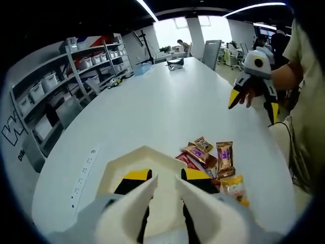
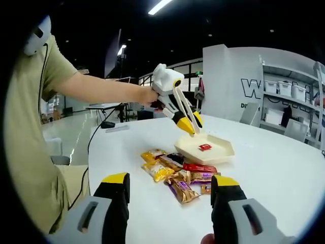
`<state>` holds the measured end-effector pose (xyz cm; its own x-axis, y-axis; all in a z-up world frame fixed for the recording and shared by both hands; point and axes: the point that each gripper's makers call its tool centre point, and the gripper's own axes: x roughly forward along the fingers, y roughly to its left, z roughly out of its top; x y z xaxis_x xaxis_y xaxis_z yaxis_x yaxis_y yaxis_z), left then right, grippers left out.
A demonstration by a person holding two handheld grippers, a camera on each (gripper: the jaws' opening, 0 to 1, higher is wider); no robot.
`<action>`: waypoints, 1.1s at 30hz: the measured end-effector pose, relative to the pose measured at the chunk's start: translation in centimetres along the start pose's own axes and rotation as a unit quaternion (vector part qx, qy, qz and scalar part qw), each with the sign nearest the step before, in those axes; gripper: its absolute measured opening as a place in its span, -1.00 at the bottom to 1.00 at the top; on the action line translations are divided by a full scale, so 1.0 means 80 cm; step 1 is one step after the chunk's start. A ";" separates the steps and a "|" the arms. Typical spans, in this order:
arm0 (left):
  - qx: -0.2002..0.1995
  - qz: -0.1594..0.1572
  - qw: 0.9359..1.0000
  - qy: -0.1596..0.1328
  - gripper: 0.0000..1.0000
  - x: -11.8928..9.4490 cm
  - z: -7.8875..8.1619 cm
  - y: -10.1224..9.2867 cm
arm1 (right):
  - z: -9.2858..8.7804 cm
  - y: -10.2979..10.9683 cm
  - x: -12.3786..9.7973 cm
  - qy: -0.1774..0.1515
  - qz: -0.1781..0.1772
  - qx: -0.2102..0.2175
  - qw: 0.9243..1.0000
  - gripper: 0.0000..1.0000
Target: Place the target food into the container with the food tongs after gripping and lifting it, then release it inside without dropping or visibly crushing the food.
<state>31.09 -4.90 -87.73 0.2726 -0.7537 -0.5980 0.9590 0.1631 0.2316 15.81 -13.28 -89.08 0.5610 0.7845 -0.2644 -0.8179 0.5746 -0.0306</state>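
A cream tray [image 1: 144, 151] lies on the white table right under my left gripper [image 1: 166, 175], whose yellow-tipped jaws stand a little apart with nothing between them. In the right gripper view the left gripper [image 2: 191, 123] hovers just above the tray [image 2: 223, 155], and a red packet [image 2: 205, 147] lies flat inside. A pile of wrapped snack packets [image 1: 210, 160] sits on the table beside the tray. My right gripper [image 2: 169, 180] is open and empty, short of the pile [image 2: 177, 175]. From the left gripper view the right gripper [image 1: 254, 108] hangs above the table's right edge.
Shelves with white bins [image 1: 51, 96] line the wall left of the long table [image 1: 167, 96]. A row of sockets [image 1: 84, 170] is set into the table by the tray. A person in a beige shirt [image 2: 35, 127] stands at the table's edge. A cable [image 2: 104, 133] trails off it.
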 end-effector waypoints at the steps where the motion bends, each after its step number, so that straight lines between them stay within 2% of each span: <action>1: 0.000 0.000 1.000 -0.001 -0.56 0.000 0.001 -0.002 | 0.000 0.000 0.000 0.000 0.000 0.000 1.000 0.26; 7: 0.002 -0.006 1.000 -0.005 -0.56 -0.001 0.008 -0.016 | -0.001 0.002 0.001 0.001 0.001 0.000 1.000 0.26; 22: 0.001 -0.018 1.000 -0.010 -0.55 -0.004 0.011 -0.045 | -0.003 0.004 0.002 0.002 0.002 0.002 1.000 0.26; 33: 0.012 -0.037 0.999 -0.017 -0.55 0.002 0.023 -0.075 | -0.005 0.006 0.003 0.003 0.002 0.003 1.000 0.26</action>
<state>25.24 -7.16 -87.77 0.1975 -0.7845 -0.5878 0.9743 0.0910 0.2059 15.50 -12.93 -89.51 0.5563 0.7860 -0.2697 -0.8199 0.5720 -0.0241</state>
